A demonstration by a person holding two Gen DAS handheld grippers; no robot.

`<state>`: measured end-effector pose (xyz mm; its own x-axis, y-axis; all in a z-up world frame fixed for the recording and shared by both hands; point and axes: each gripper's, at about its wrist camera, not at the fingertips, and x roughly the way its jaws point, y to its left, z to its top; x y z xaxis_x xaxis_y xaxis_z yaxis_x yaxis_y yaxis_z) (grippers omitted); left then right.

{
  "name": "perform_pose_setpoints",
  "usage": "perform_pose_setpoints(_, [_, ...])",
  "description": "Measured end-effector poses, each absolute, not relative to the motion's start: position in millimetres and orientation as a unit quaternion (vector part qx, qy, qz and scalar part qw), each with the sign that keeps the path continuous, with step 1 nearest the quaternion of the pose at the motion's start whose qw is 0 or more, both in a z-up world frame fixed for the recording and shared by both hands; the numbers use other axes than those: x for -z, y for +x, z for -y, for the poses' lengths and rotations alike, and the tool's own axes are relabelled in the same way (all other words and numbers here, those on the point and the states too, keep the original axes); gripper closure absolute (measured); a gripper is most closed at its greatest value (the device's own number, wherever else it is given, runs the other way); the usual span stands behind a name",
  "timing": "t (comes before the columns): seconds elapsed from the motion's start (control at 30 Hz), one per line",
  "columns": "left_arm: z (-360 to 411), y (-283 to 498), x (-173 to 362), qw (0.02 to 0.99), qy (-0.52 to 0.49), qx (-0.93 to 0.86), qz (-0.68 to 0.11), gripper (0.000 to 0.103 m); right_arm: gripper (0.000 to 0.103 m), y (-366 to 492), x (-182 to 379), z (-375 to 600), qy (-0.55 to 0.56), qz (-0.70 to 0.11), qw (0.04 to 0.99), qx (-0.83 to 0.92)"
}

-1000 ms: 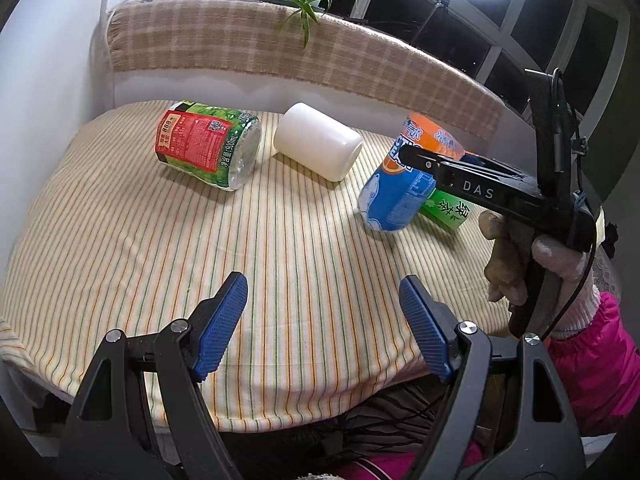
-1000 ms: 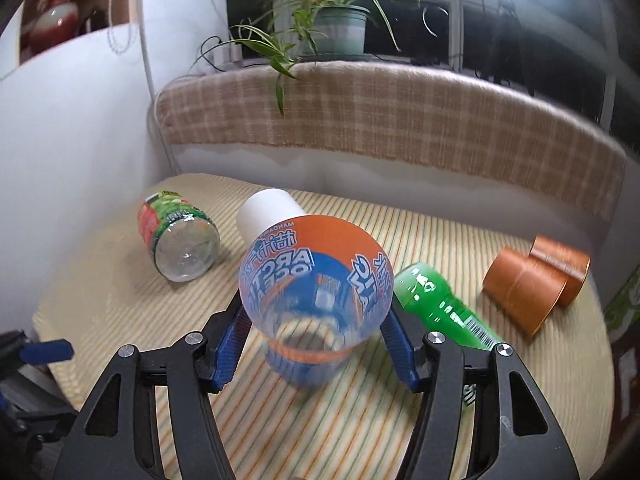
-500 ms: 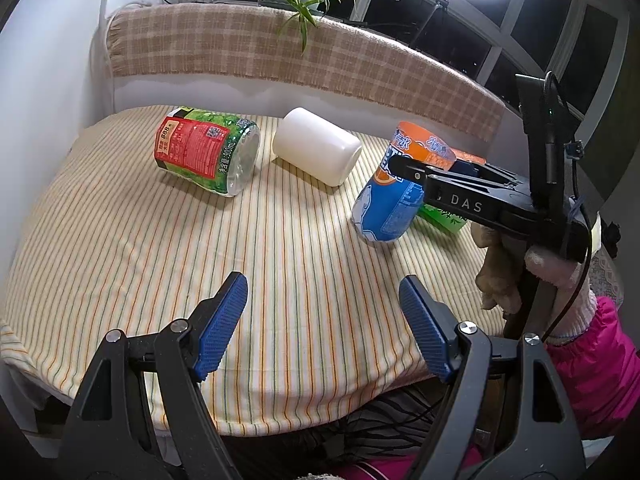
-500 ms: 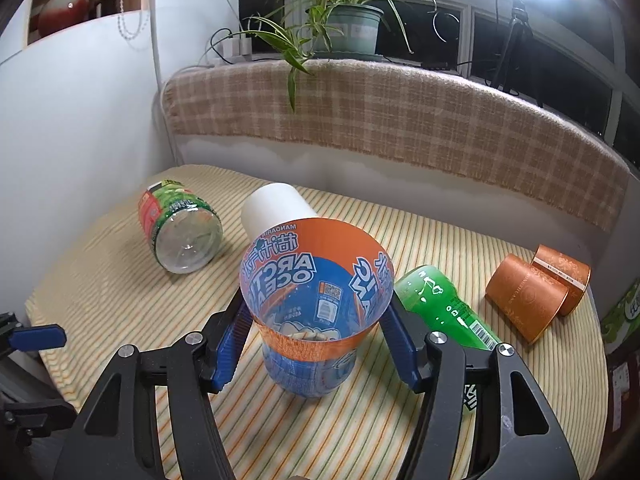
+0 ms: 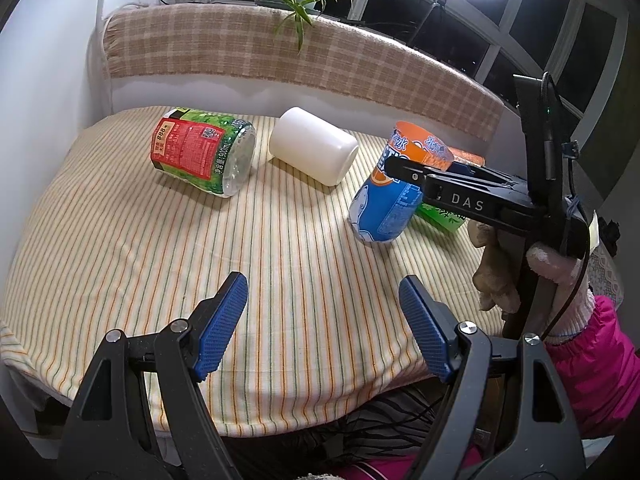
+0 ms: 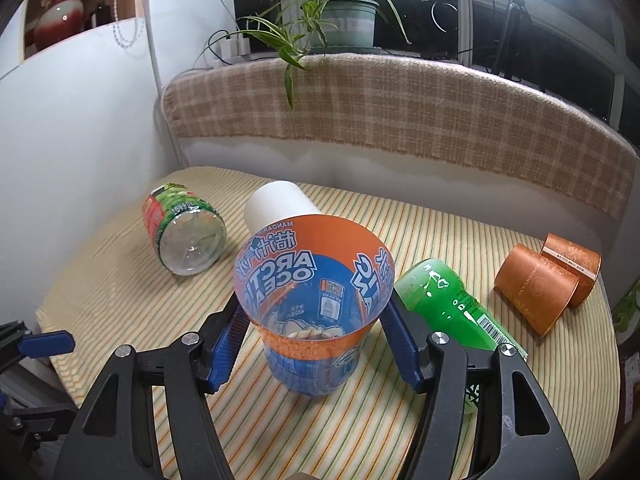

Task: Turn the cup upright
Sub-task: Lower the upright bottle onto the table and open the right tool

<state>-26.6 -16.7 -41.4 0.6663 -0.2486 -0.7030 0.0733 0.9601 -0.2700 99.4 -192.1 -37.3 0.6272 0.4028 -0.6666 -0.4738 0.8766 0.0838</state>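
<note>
The blue and orange Arctic Ocean cup (image 6: 312,308) stands nearly upright, mouth up, with its base on the striped tablecloth (image 6: 360,432). My right gripper (image 6: 314,344) is shut on the cup, its blue pads (image 6: 228,344) pressed on both sides. In the left wrist view the same cup (image 5: 392,204) leans slightly in the right gripper (image 5: 416,178). My left gripper (image 5: 322,326) is open and empty, low over the table's near edge.
A red and green cut bottle cup (image 5: 202,154) and a white cup (image 5: 314,152) lie on their sides at the back. A green cup (image 6: 452,306) and two orange cups (image 6: 538,286) lie to the right. A wall runs along the left.
My right gripper has tilted the blue cup from lying towards me to nearly upright and lowered its base onto the cloth. The left gripper has stayed put.
</note>
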Motion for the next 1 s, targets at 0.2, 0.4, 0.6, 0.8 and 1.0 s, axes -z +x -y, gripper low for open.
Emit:
perform_pose_setpoints(0.2, [16.5,-26.7,41.8,0.906,-0.110,0.089,-0.398,0.022,0.032,99.0,37.9,191.8,-0.047,-0.359,0.899,-0.247])
perform_pose_setpoints(0.4, [17.8,-26.0,42.4,0.906,-0.108,0.089,-0.399,0.022,0.023,98.6,37.2,197.2,-0.038,-0.358,0.899,-0.249])
perform_pose_setpoints(0.6, [21.9,-19.6,39.3,0.911,-0.097,0.084,-0.393,0.022,0.023,93.1,31.4,209.7,-0.019,-0.352,0.902,-0.249])
perform_pose_setpoints(0.8, [22.3,-13.1,16.0,0.939,-0.073,0.062,-0.331,0.022,0.023,69.8,16.0,237.7,0.017,-0.327,0.916,-0.231])
perform_pose_setpoints(1.0, [22.2,-17.3,-12.9,0.967,-0.062,0.027,-0.244,0.022,0.023,36.0,-3.9,267.5,0.057,-0.279,0.942,-0.178])
